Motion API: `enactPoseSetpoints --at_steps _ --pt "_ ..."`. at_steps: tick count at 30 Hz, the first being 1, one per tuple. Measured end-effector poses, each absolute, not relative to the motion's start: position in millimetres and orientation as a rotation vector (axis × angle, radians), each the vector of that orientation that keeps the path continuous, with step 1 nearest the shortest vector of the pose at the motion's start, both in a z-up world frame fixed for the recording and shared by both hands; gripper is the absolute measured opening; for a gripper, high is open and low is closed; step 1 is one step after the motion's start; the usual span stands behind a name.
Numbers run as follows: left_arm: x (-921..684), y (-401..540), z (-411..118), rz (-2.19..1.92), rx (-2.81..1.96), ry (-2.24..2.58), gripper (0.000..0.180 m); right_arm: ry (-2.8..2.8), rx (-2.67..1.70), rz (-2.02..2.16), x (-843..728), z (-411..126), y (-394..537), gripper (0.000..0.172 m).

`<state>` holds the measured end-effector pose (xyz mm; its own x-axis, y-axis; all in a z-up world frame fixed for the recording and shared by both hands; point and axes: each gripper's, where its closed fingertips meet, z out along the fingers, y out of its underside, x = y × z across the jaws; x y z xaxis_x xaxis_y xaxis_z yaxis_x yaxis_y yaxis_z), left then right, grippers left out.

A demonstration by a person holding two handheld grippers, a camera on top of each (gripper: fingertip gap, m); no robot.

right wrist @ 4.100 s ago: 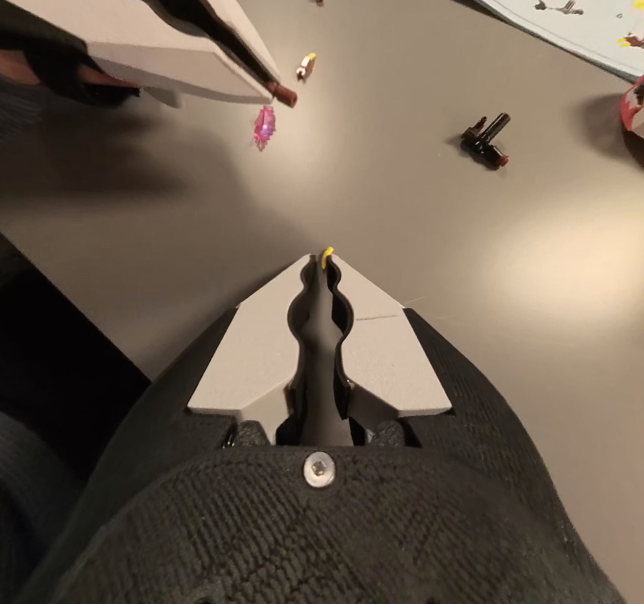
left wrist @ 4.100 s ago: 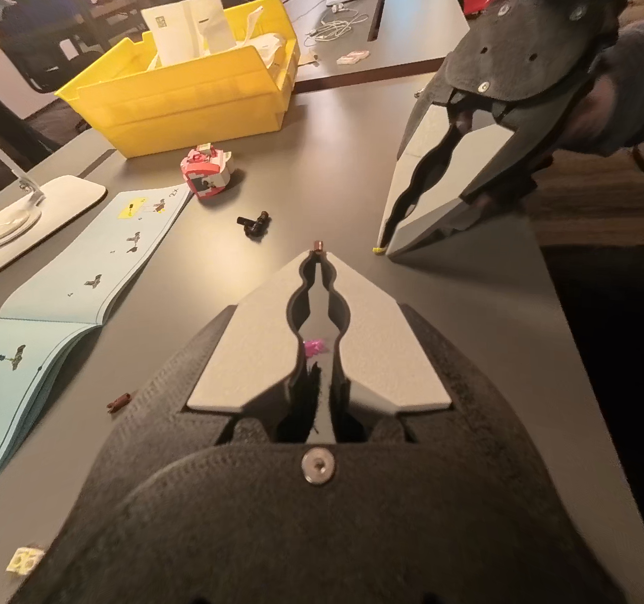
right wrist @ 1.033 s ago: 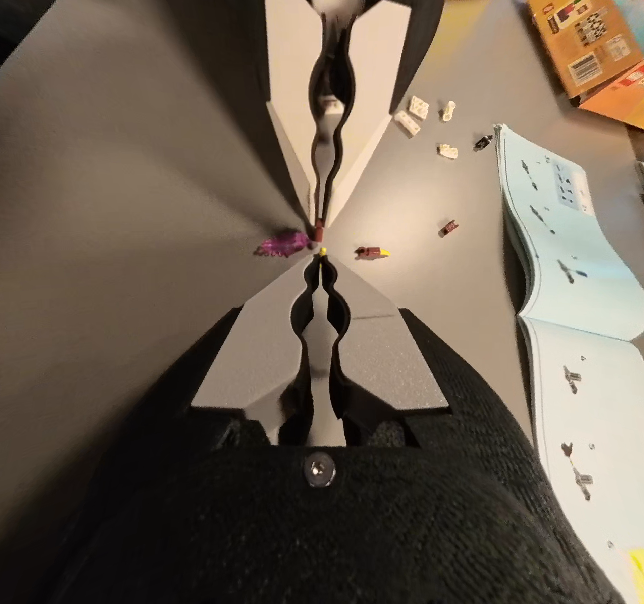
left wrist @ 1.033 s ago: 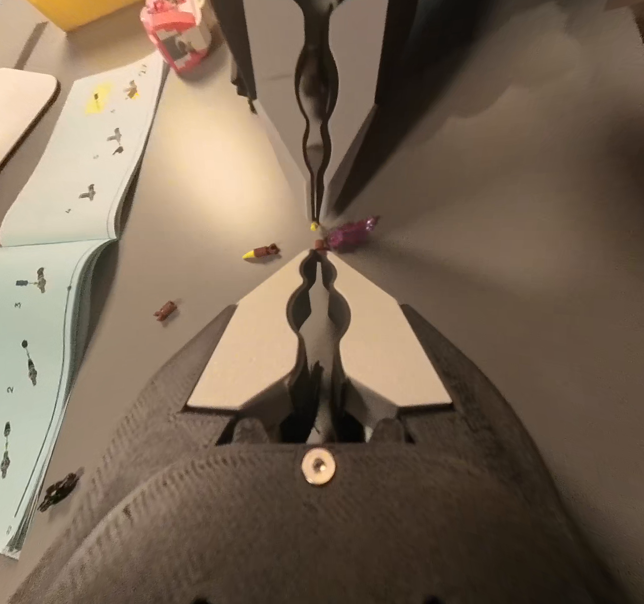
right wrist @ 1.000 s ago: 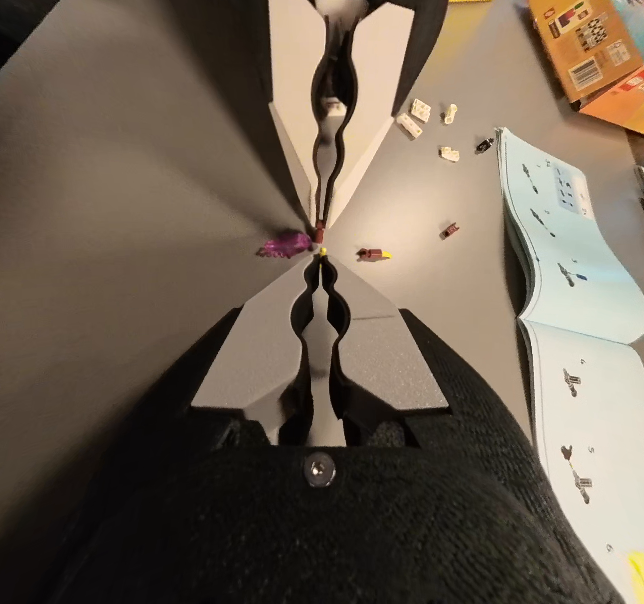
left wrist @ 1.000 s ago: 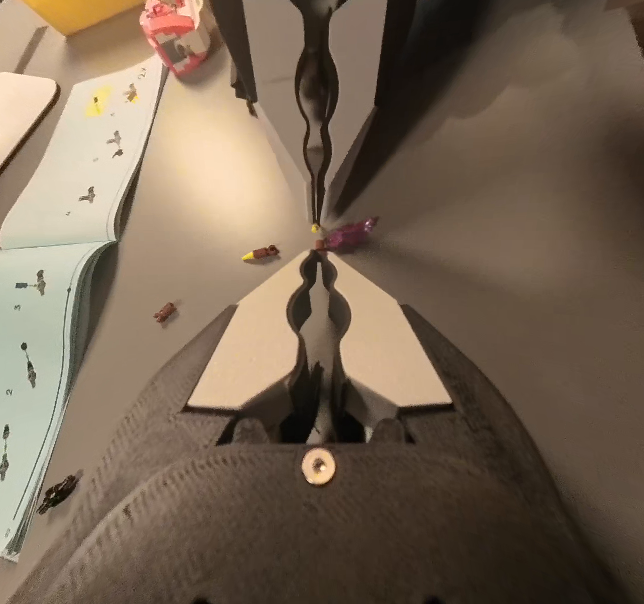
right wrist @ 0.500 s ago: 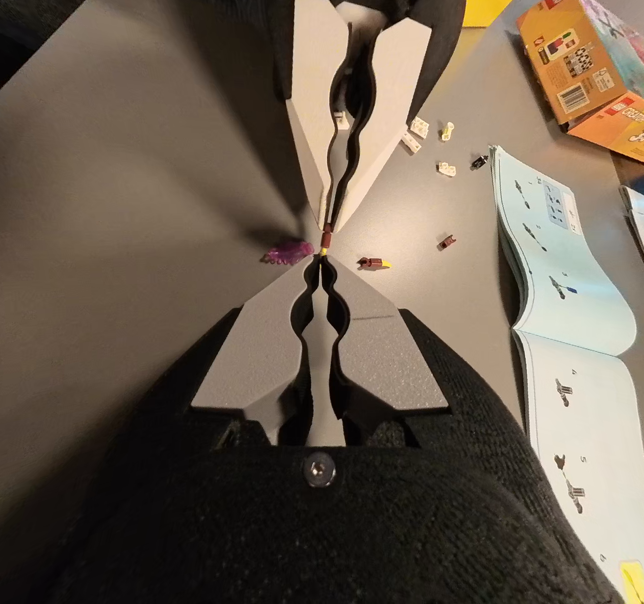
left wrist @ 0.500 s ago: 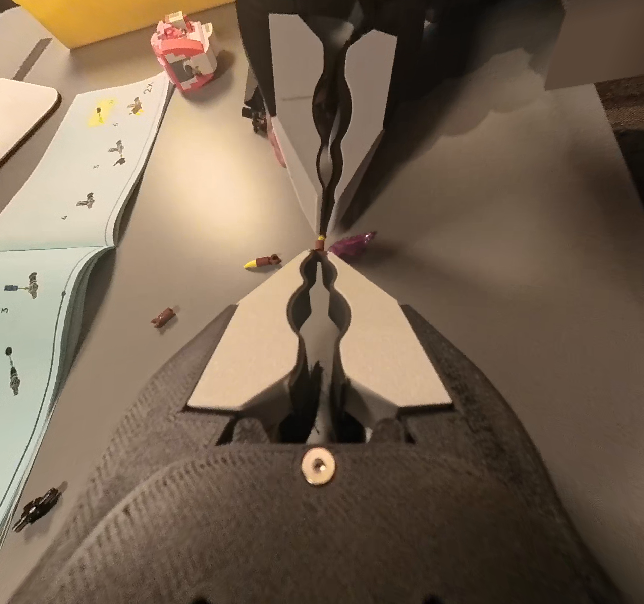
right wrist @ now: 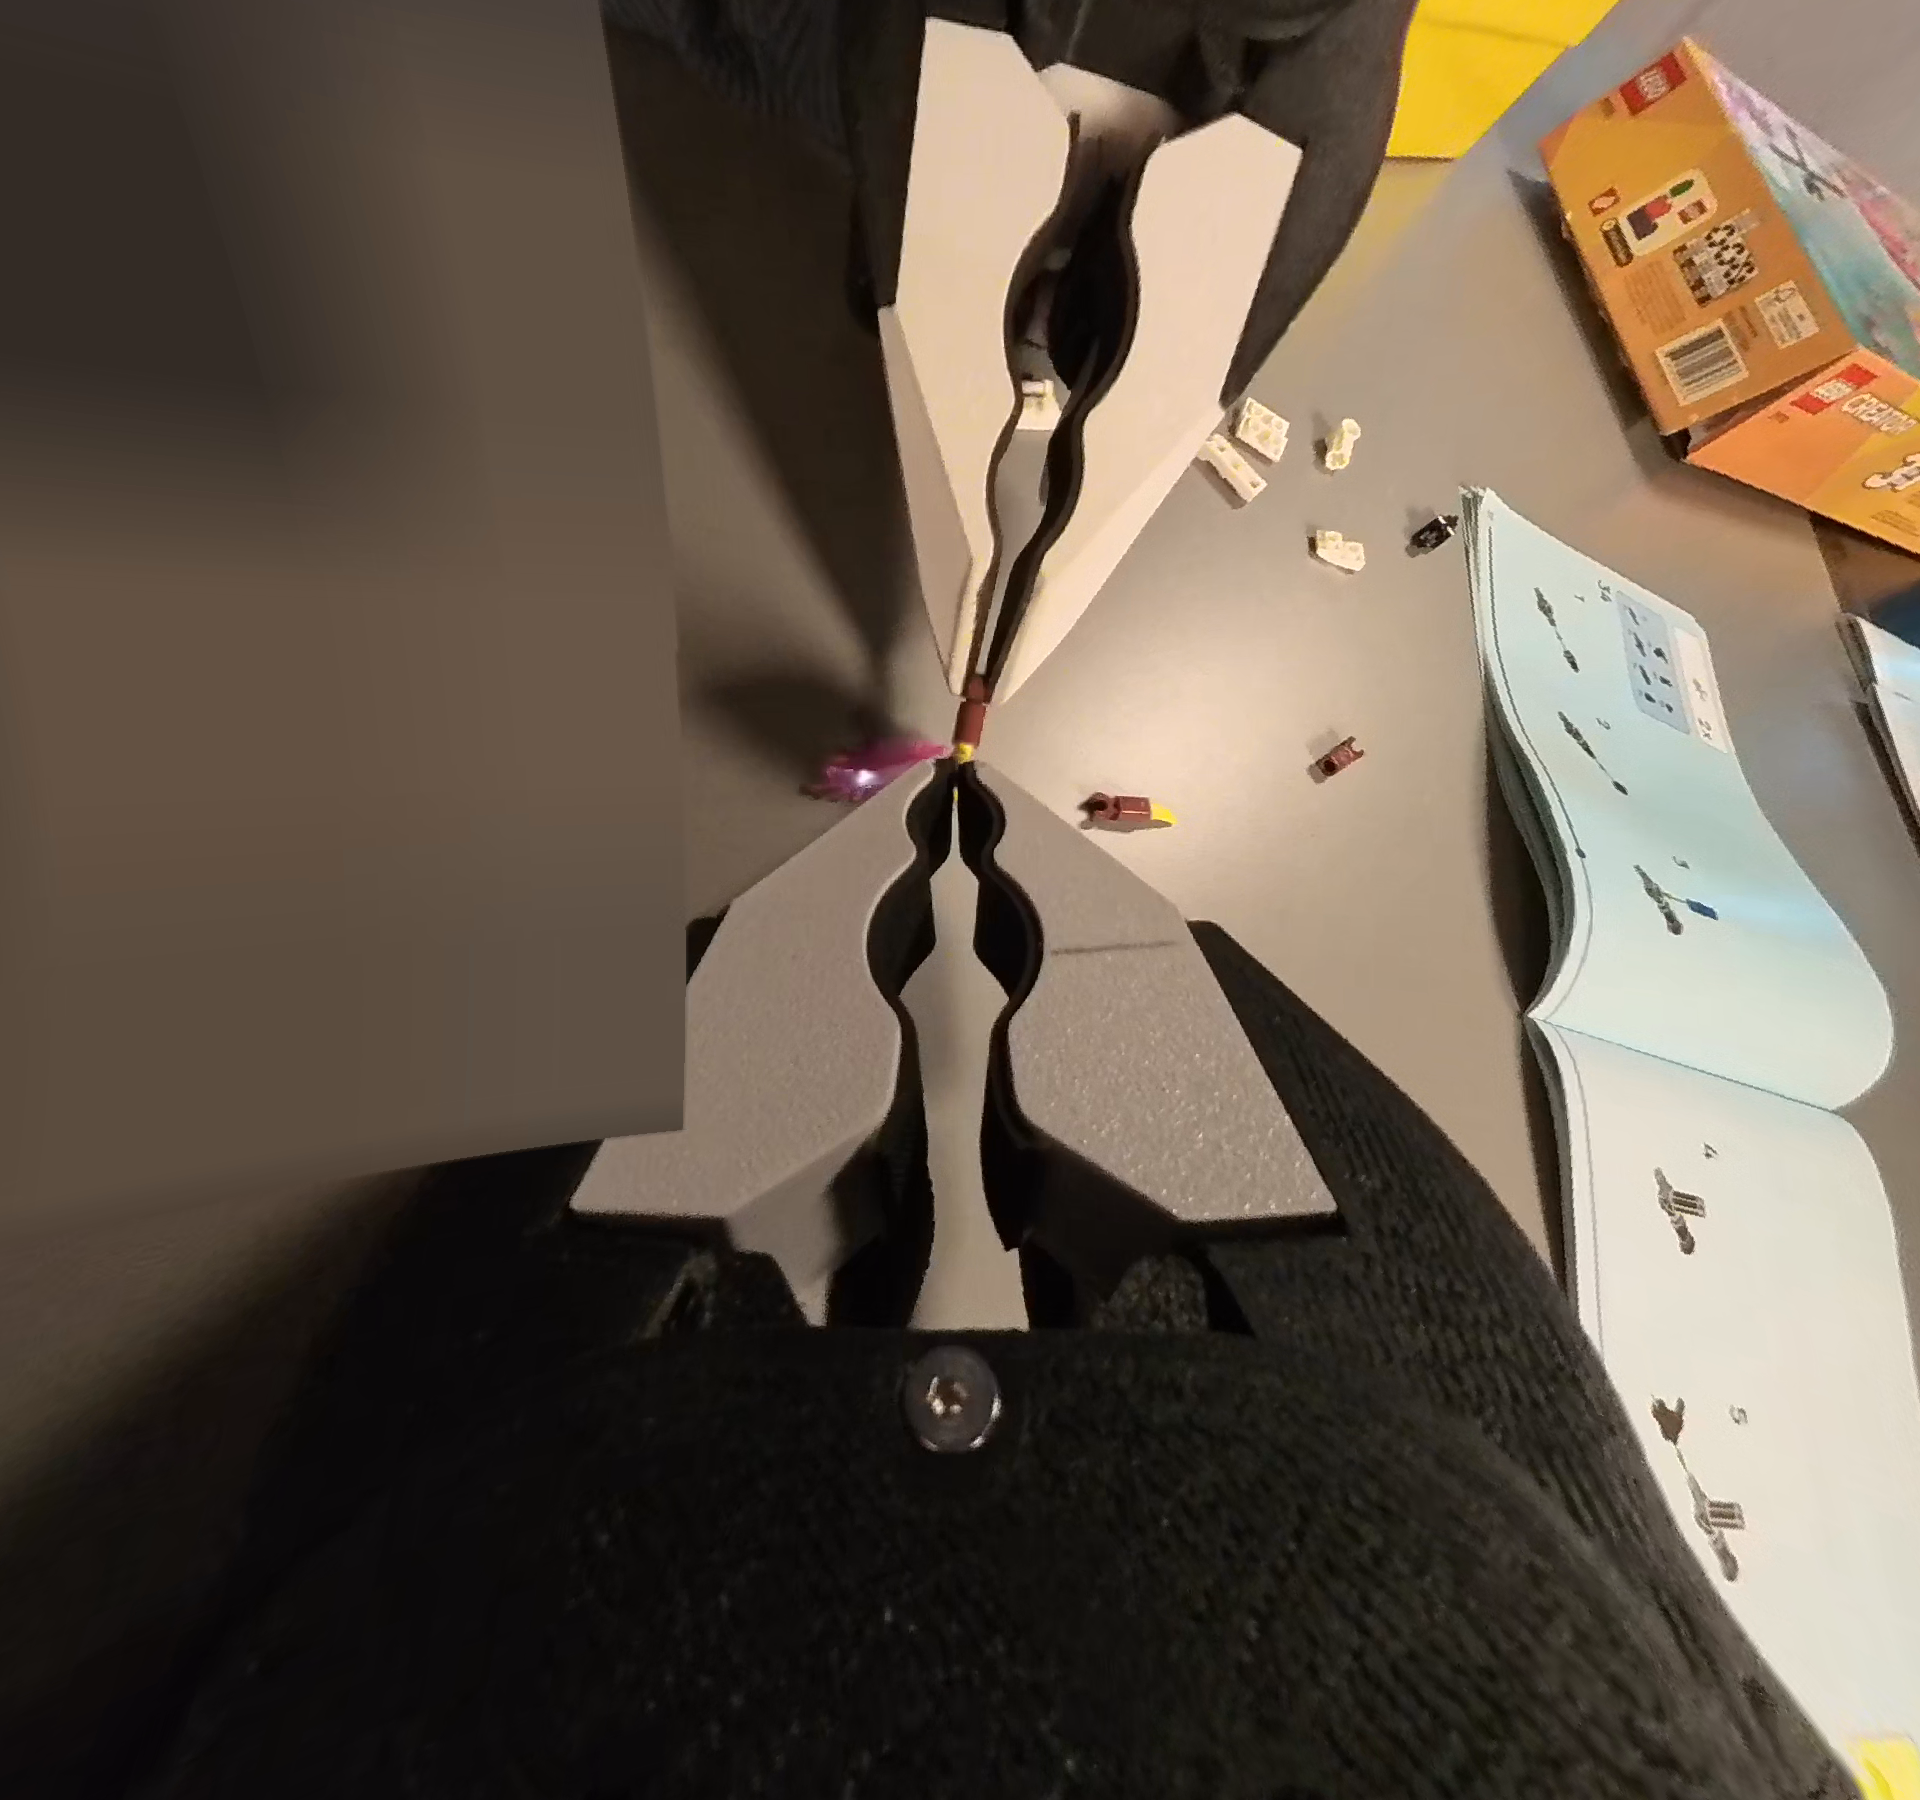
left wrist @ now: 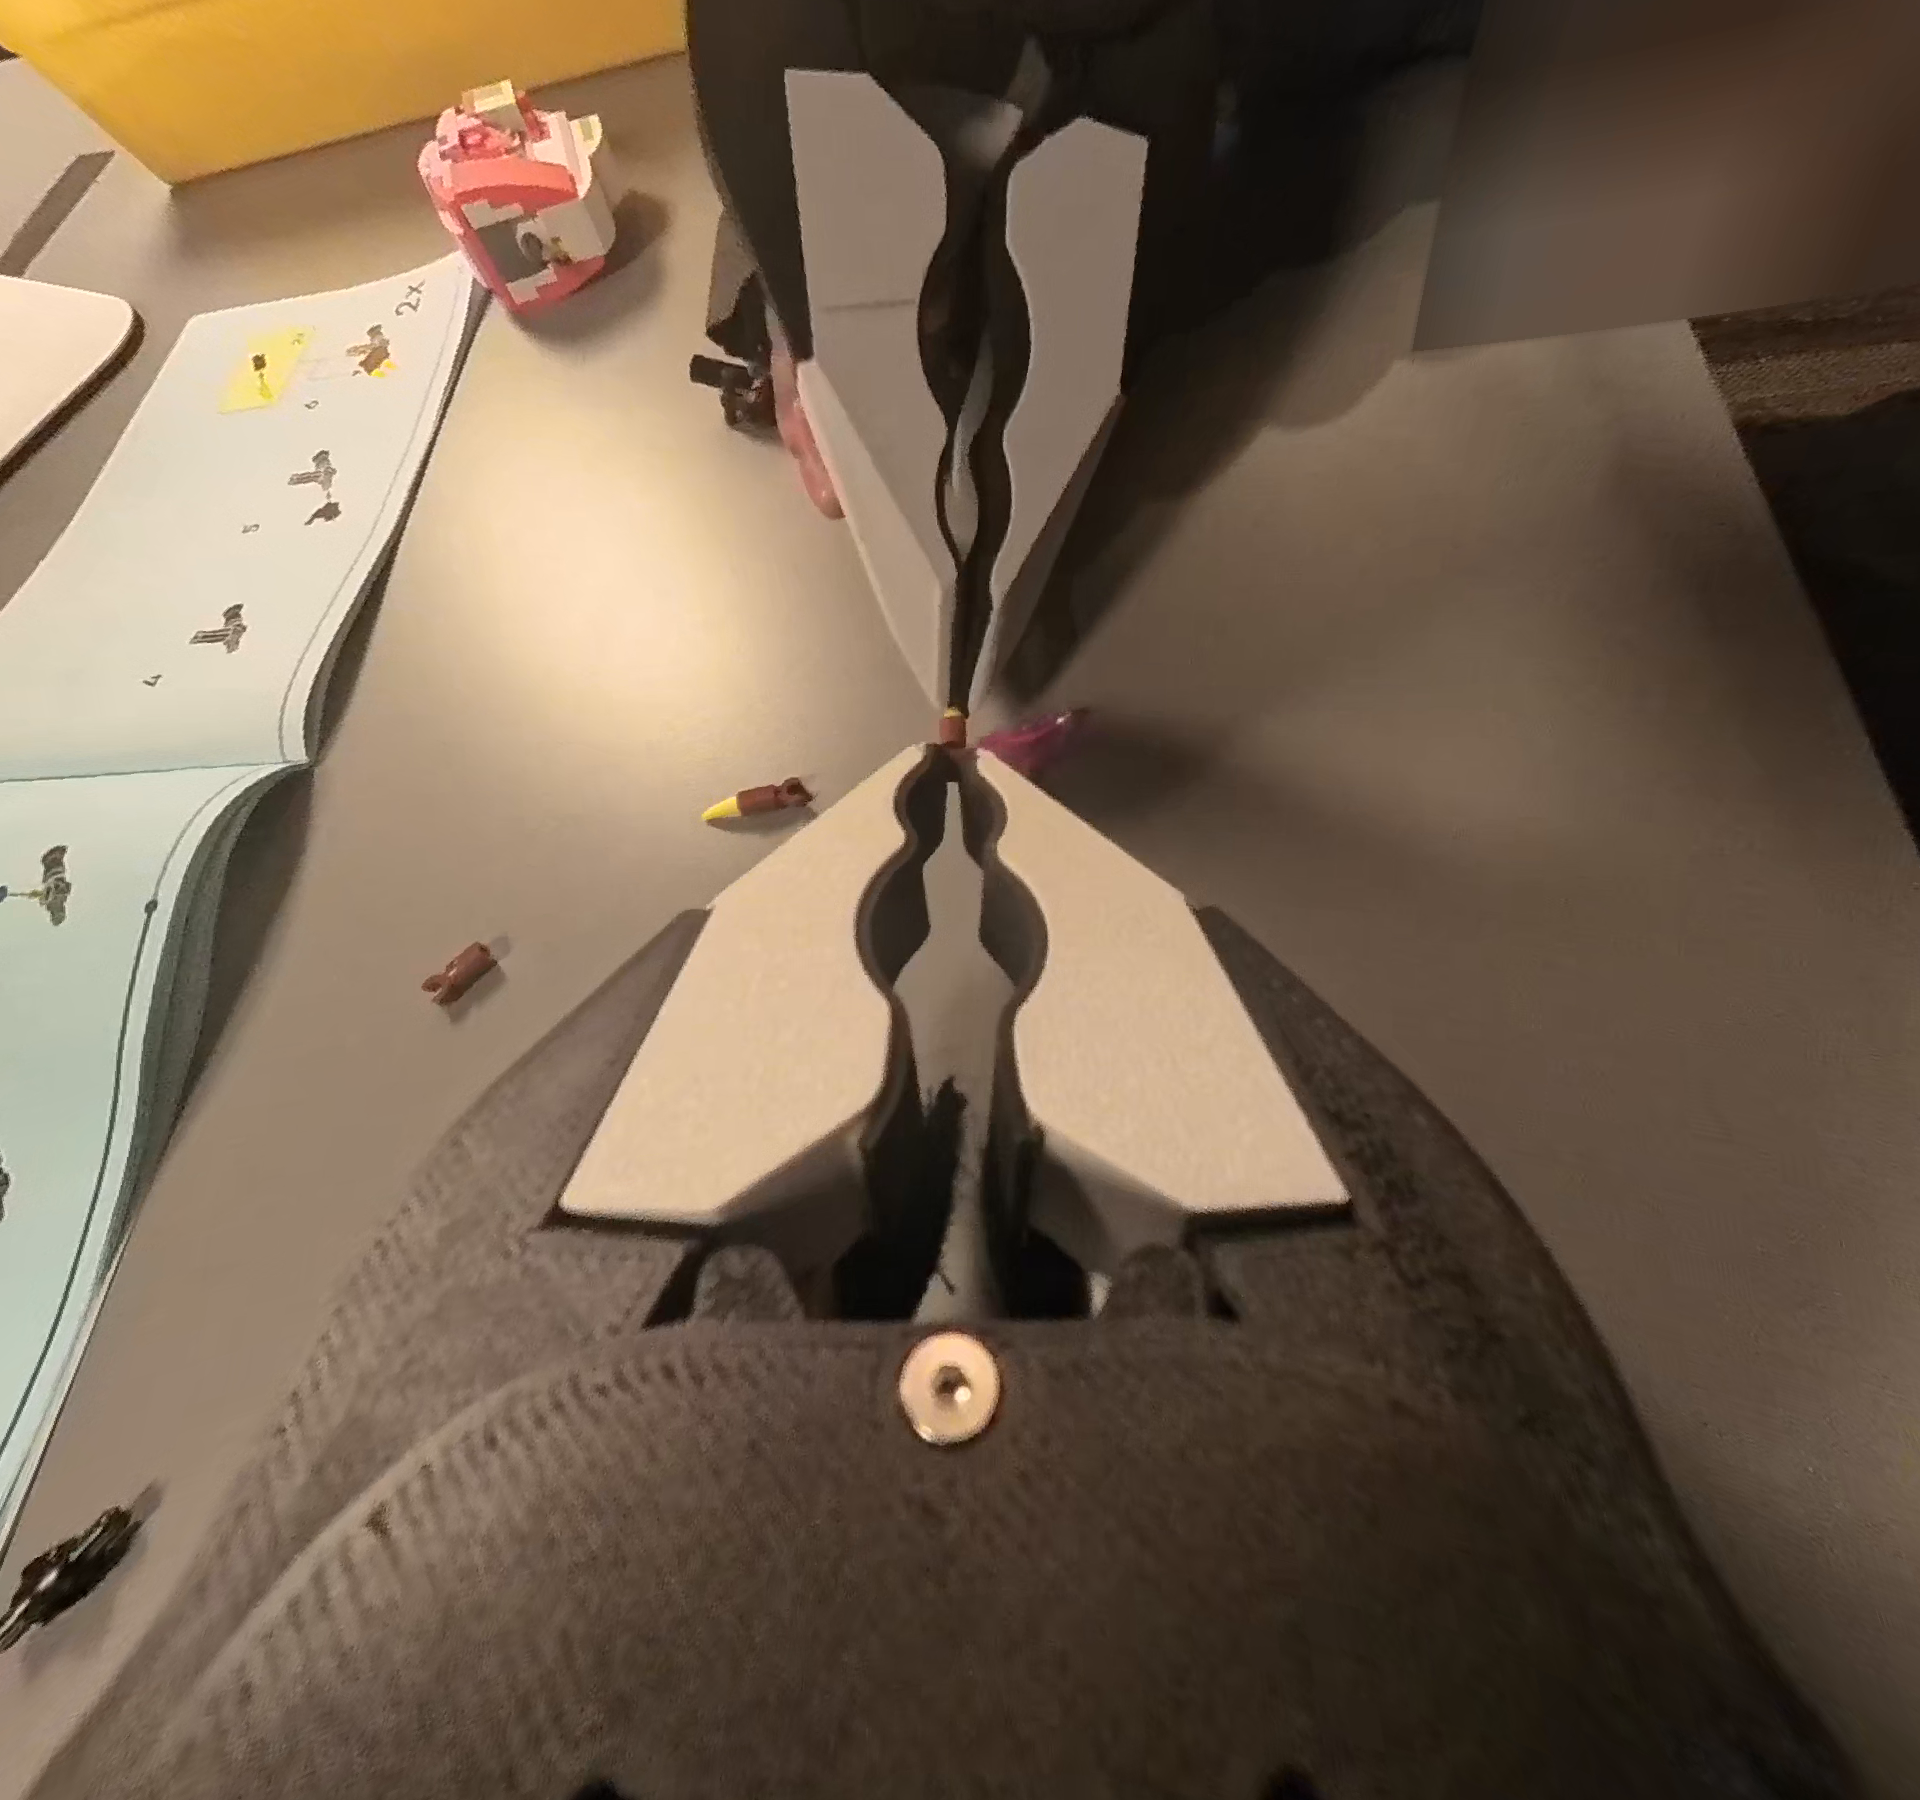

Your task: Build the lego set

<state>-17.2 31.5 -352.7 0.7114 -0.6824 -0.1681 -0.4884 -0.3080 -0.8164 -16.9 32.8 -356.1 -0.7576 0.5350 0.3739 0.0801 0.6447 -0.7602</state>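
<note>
Brown peg (left wrist: 951,732) is clamped in the left gripper's (left wrist: 951,756) fingers; a yellow tip (right wrist: 964,751), clamped in the right gripper (right wrist: 957,782), touches it above the worktop (left wrist: 1351,711), beside a purple piece (left wrist: 1029,740).

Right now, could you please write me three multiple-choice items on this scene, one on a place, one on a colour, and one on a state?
1. Where does the purple piece lie?
A. on the booklet
B. on the table beside the claw tips
C. in the yellow bin

2. What colour is the piece in the left claw?
A. brown
B. white
C. blue

3. How is the booklet?
A. closed
B. rolled up
C. lying open

Answers: 1 B, it rests on the grey table next to the meeting tips. 2 A, a brown piece sticks out of its tips. 3 C, two spread pages show.
</note>
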Motion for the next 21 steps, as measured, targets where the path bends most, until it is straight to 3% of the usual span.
enactPoseSetpoints --at_steps 17,21 --pt "-15.9 32.7 -353.9 -0.257 -1.982 0.898 0.001 -2.268 -0.482 1.008 -17.9 -356.0 33.5 0.0" --pt "0.4 37.2 -362.5 -0.226 -1.989 0.994 0.002 -2.143 -0.499 1.242 -21.4 -327.8 18.4 0.0"
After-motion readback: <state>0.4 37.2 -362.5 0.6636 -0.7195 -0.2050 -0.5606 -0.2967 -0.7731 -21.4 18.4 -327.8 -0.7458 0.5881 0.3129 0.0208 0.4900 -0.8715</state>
